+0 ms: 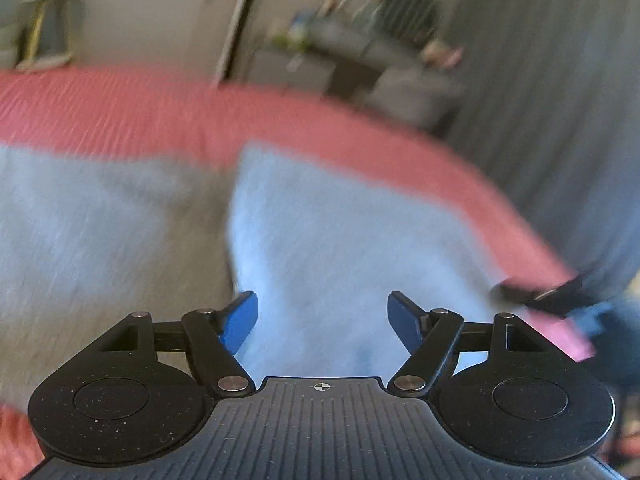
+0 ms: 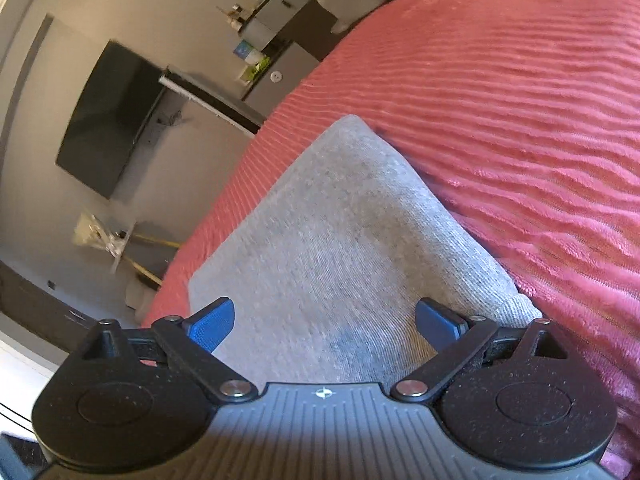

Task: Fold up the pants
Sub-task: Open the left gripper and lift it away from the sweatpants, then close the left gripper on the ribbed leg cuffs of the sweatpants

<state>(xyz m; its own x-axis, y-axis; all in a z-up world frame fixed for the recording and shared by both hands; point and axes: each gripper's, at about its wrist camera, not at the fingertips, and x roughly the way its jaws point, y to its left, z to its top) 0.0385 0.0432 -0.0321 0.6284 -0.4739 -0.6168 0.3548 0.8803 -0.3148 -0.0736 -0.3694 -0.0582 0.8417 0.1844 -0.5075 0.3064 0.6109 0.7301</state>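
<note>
Grey pants (image 2: 344, 240) lying flat on a bed covered by a red ribbed bedspread (image 2: 520, 100), seen from both wrist cameras. The right wrist view shows the garment as a compact, several-layered block with a rounded far corner and a thick edge at the right, close to the near edge of the bed; judged from that shape, the folding is well advanced or finished. The left gripper (image 1: 322, 316) hovers over the grey cloth (image 1: 340, 240) with its blue fingers (image 1: 240, 320) spread apart and nothing between them; it is released, most likely so that the folded layer can rest on the one below. The right gripper (image 2: 324, 322) likewise stands with its jaws apart above the near end of the pants, the pads (image 2: 210, 322) pressing on nothing, hence also released. The left view is strongly blurred, so the seam between the two grey panels cannot be read as a fold or a gap with certainty. At its right margin a dark object with blue parts (image 1: 560, 300) shows, probably the other gripper. No brand, label or legible writing appears on the cloth; a small crosshair mark sits on each gripper body. A dark wall-mounted screen (image 2: 108, 120) carries no readable text.
</note>
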